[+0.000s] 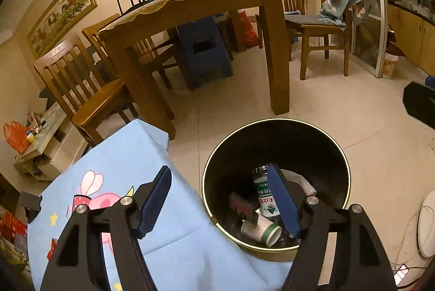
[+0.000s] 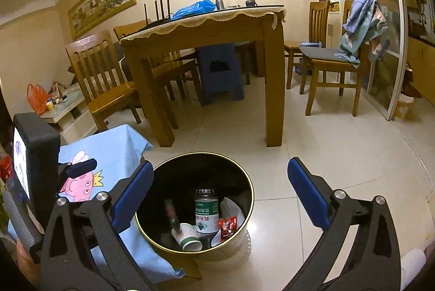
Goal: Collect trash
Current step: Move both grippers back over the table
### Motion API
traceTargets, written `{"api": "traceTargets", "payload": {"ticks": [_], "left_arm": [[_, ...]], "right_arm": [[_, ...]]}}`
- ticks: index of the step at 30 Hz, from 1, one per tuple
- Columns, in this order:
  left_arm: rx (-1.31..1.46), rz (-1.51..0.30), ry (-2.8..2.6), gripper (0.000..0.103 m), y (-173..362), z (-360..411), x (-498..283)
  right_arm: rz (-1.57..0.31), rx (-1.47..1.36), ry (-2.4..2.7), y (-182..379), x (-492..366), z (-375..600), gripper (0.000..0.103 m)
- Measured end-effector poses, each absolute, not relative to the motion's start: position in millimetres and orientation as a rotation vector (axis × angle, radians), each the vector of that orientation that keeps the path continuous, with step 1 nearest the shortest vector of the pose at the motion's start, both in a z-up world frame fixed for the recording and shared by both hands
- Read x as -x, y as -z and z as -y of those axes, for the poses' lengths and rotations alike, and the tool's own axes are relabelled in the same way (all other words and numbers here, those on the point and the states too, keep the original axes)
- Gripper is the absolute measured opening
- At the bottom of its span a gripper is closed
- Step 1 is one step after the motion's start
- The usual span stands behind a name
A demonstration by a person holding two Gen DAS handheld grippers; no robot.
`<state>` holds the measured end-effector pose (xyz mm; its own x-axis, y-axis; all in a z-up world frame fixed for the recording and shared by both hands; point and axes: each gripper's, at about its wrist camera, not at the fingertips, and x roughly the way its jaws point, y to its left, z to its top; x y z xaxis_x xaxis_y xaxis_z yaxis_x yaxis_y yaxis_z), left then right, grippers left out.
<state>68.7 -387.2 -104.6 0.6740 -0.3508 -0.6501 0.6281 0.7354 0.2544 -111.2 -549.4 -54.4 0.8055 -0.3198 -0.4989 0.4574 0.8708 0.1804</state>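
A black trash bin with a gold rim [image 1: 274, 125] [image 2: 152, 236] stands on the tiled floor beside a low table under a blue cartoon cloth [image 1: 122, 163] [image 2: 119, 144]. In the bin lie a plastic bottle with a green label [image 1: 265, 195] [image 2: 206, 214], a paper cup [image 1: 262, 229] [image 2: 187, 236], a red wrapper [image 2: 227, 226] and white paper [image 1: 301, 182]. My left gripper [image 1: 218, 198] is open and empty above the bin's near edge. My right gripper [image 2: 220, 190] is open and empty over the bin.
A wooden dining table [image 1: 190, 8] [image 2: 206, 27] with chairs [image 1: 89, 89] [image 2: 326, 59] stands behind the bin. A blue stool [image 1: 206, 51] is under it. A glass partition [image 2: 380, 19] is at the right. A white round object and cables [image 1: 426, 225] lie on the floor.
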Motion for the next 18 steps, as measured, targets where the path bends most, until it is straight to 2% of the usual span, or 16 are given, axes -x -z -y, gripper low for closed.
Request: {"api": "traceTargets", "payload": {"ticks": [18], "left_arm": [[-0.367, -0.586, 0.506, 0.075, 80.2, 304.7, -71.5]], "right_arm": [[-0.488, -0.173, 0.326, 21.3, 88.8, 461.1, 0.097]]}}
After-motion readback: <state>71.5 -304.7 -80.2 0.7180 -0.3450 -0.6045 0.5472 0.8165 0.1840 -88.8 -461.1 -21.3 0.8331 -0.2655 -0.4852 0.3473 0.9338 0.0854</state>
